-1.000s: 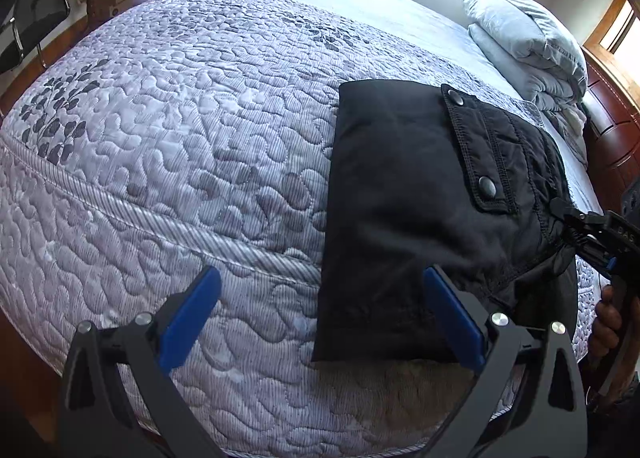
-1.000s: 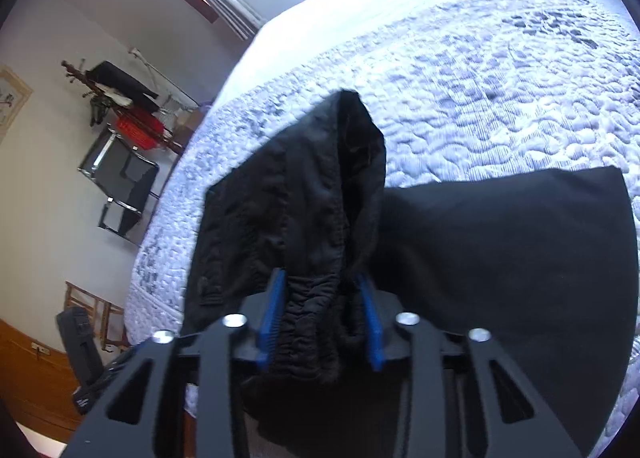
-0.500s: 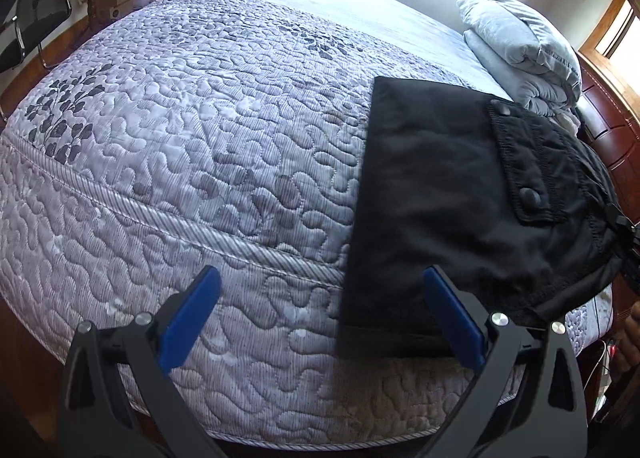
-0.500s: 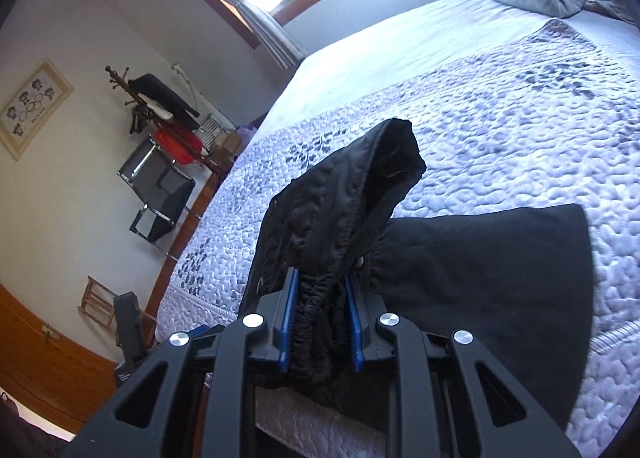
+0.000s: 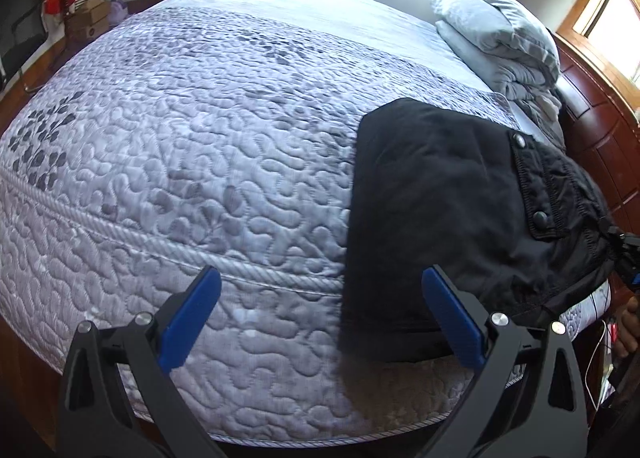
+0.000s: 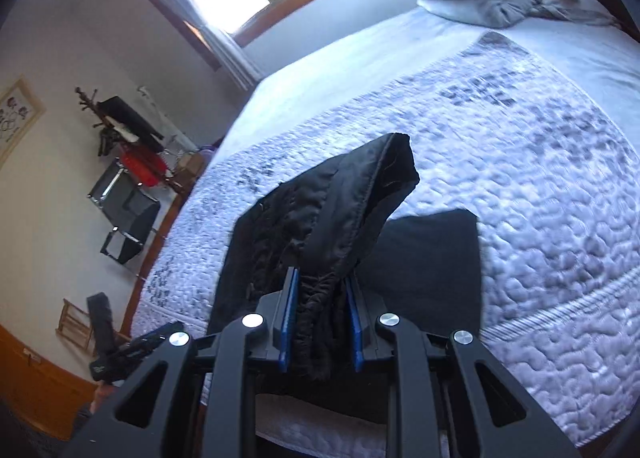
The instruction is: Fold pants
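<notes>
Black pants (image 5: 460, 218) lie folded at the bed's (image 5: 200, 178) near right corner in the left wrist view, long axis running from the near edge toward the pillows (image 5: 496, 30), right of the left gripper (image 5: 320, 314), which gapes wide and empty. From the right wrist, the right gripper (image 6: 320, 322) (clearly the nearer one) clamps the gathered waistband (image 6: 320, 310), cloth lifted off the quilt and pointing away over the bed.

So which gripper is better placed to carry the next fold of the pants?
Probably the right. The right gripper is already shut on the bunched waistband of the pants, lifting it off the bed. The left gripper is open and empty near the bed's edge, touching no cloth.
</notes>
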